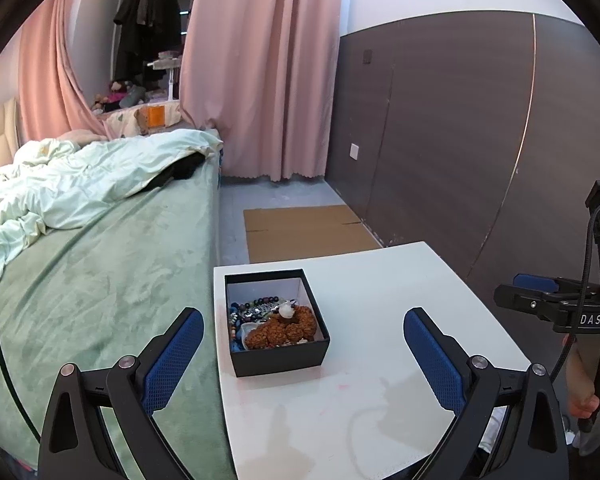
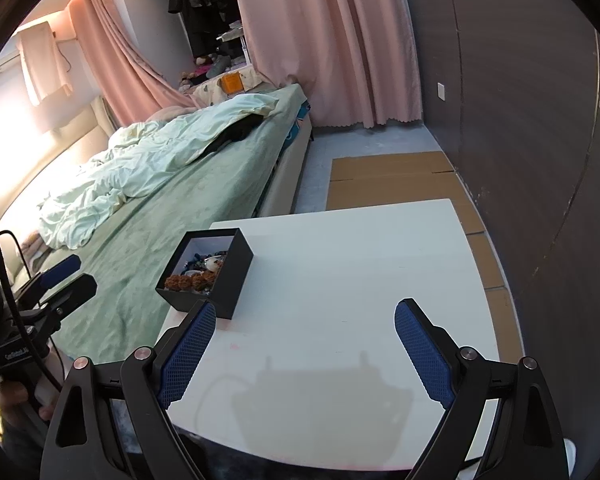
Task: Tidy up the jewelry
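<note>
A black open box [image 1: 278, 354] with a white lining stands near the left edge of the white table [image 1: 380, 392]. It holds a brown seed-bead bracelet [image 1: 284, 330], dark bead strings and a small white piece. My left gripper [image 1: 303, 334] is open and empty, its fingers either side of the box and short of it. In the right wrist view the box [image 2: 228, 276] stands left of centre. My right gripper [image 2: 302, 330] is open and empty above the bare table [image 2: 360, 280], its left finger [image 2: 188, 354] close to the box's near corner.
A bed with a green cover [image 1: 100, 280] and a rumpled duvet runs along the table's left side. Flat cardboard [image 1: 304, 232] lies on the floor beyond the table. A dark panelled wall [image 1: 460, 140] stands to the right, pink curtains [image 1: 260, 68] behind.
</note>
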`<state>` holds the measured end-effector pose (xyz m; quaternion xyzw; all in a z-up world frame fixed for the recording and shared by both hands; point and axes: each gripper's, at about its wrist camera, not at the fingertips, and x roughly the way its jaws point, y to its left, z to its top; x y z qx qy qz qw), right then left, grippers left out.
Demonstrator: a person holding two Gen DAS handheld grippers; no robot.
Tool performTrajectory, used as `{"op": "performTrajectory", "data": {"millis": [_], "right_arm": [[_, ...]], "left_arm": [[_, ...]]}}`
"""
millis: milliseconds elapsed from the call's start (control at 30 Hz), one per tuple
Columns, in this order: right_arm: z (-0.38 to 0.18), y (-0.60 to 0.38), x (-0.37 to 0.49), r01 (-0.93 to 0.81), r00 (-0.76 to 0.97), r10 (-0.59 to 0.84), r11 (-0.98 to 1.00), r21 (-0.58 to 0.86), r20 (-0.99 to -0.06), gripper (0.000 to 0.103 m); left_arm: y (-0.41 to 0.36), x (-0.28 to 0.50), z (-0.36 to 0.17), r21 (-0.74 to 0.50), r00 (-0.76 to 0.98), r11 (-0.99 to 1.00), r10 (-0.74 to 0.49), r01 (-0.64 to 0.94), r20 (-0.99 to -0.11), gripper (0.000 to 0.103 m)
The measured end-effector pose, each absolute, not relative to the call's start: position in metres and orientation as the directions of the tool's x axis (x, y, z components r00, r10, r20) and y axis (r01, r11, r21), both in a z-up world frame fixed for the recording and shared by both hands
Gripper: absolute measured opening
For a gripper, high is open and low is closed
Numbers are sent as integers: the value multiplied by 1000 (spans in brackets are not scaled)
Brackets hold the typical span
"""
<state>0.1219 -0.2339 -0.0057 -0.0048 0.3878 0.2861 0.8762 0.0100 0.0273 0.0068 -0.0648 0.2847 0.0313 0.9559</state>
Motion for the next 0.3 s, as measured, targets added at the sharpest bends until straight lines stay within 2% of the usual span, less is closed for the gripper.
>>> {"op": "performTrajectory", "data": {"millis": [300], "right_arm": [[-6,-230,127,-502,533,488,840,207,-691,92]], "left_arm": [[26,15,5,-106,829,991,11,-84,-559,100]]}}
